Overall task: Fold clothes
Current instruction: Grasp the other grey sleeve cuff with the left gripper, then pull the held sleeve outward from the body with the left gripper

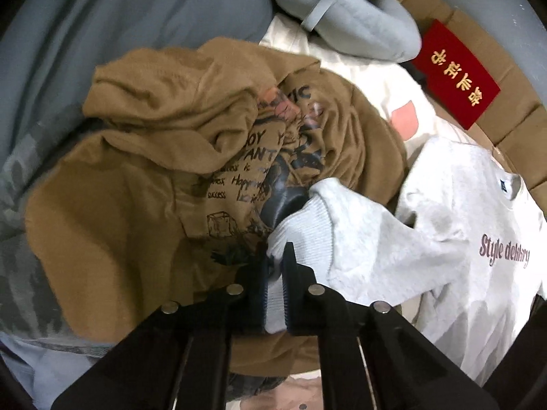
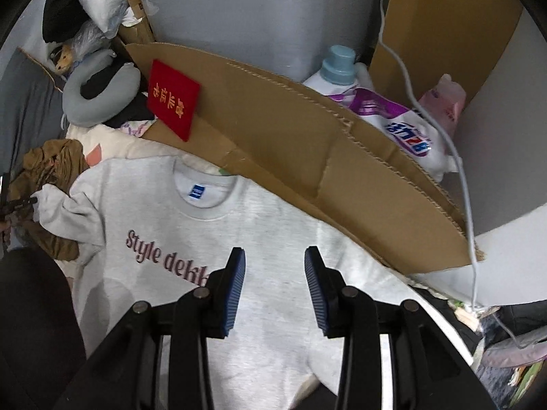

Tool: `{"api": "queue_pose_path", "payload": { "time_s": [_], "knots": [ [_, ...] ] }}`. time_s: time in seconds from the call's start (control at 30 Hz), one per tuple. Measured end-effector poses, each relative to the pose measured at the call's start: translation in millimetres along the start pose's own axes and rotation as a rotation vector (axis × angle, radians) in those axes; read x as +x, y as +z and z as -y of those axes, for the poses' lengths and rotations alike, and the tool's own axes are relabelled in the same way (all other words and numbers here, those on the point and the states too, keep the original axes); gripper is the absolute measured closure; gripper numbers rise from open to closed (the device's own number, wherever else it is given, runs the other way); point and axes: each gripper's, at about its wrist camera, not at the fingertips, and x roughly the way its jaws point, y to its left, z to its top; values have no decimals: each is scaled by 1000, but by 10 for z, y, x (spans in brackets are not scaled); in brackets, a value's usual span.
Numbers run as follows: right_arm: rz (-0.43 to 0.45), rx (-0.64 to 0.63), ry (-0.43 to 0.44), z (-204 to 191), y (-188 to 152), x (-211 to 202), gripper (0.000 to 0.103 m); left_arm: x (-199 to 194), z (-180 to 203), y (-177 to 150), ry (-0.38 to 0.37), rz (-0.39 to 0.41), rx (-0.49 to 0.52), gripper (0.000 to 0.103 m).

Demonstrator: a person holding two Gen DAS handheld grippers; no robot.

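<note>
Right now I am holding the ribbed cuff of the grey sweatshirt [image 2: 239, 239] in my left gripper [image 1: 275, 283], its fingers [image 1: 294, 273] clamped tight on the cloth. My right gripper [image 2: 275, 290] is hovering over the sweatshirt's chest with its fingers [image 2: 316, 290] spread wide and holding nothing.

The sweatshirt is lying front up on the bed, collar and blue label toward the cardboard sheet [image 2: 290, 130], its printed lettering showing. The sleeve I am gripping is lying out over a crumpled brown shirt [image 1: 143, 157] just beside it.

I am judging the risks like this. The cuff is sitting right on the brown shirt, so if I am pulling the sleeve across, I could be dragging brown fabric along, or I may already be pinching a fold of it under the cuff; I cannot tell from here. My grip is only on the cuff's edge, so a quick tug could be slipping it free. The sweatshirt's body is not being pinned by anything, so pulling the sleeve could be shifting or wrinkling the whole garment. A white cable [image 2: 454, 157] is hanging near the right side and could be snagging my right gripper.

Counting: one grey sweatshirt, one brown shirt, one cream printed cloth [image 1: 386, 85] beneath them, one red booklet [image 2: 173, 104], one grey neck pillow [image 2: 85, 106], and one detergent bottle [image 2: 342, 68] with a blue cap.
</note>
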Motion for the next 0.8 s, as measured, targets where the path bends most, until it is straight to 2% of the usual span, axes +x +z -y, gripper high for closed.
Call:
{"api": "queue_pose_path", "payload": {
  "time_s": [0.27,0.37,0.6,0.8],
  "knots": [
    [-1,-10,63,-239,93,150,69,-722,-22,247,-1,67,56,98],
    [-18,-27,86,-318,95,244,69,-954,8,409,27,83,74,98],
    [-34,-63,120,-445,157,376,69,-1589,-228,578,114,120,70,98],
    [-63,-55,134,-450,201,536,69,-1834,-417,702,197,112,68,98]
  ]
}}
